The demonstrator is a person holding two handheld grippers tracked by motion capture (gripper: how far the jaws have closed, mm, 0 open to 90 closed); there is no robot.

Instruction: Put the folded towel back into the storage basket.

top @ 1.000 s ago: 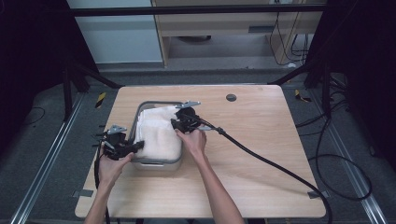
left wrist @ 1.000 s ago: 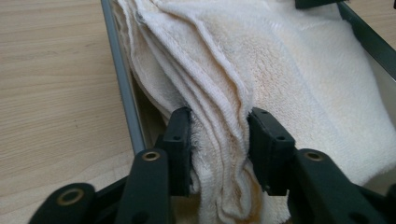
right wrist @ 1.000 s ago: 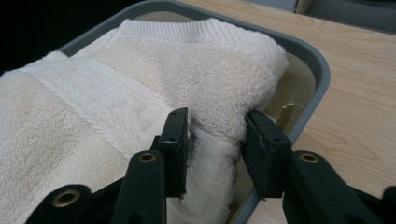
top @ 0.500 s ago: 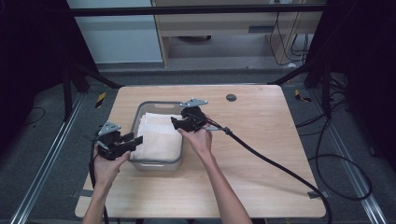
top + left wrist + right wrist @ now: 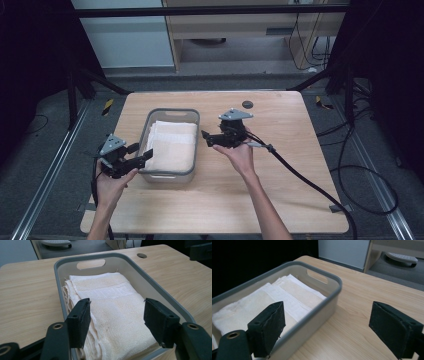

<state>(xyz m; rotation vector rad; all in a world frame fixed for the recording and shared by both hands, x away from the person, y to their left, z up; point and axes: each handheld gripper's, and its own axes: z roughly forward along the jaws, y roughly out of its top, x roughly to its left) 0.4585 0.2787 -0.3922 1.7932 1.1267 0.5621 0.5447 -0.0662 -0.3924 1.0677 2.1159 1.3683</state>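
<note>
I held the left gripper (image 5: 134, 157) and right gripper (image 5: 212, 139), fingers spread and empty, flanking the grey basket (image 5: 193, 145) where folded towels (image 5: 172, 145) lay flat on the counter (image 5: 280, 165), seemingly packed.

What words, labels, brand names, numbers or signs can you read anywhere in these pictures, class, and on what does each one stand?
None can be read.
The folded towel carries a woven band pattern, not letters.
The grey basket, the left gripper, the right gripper and the wooden table bear no readable print.
The yellow-and-black marks on the floor are stripes, too small to tell any text.
</note>
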